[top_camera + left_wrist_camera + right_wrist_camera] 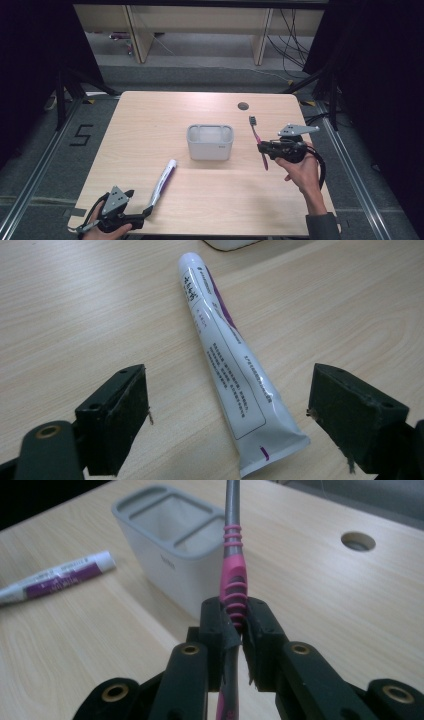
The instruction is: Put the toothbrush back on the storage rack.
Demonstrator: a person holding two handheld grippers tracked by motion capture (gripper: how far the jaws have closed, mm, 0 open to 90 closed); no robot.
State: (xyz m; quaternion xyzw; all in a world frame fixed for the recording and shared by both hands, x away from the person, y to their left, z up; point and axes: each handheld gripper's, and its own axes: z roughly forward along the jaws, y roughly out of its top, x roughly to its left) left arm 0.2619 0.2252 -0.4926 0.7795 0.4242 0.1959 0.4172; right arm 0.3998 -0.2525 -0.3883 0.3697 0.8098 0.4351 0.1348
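The toothbrush (234, 575) looks light and stiff, its pink ribbed handle giving a non-slip place to hold; the right tongs (239, 625) pinch it there, bristle end raised clear of the desk (210, 200), just right of the grey holder (210, 142). The toothpaste tube (227, 365) lies flat near the front edge, likely soft and smooth, best taken across its flat crimped tail, between the spread left tongs (227, 415), apparently untouched.
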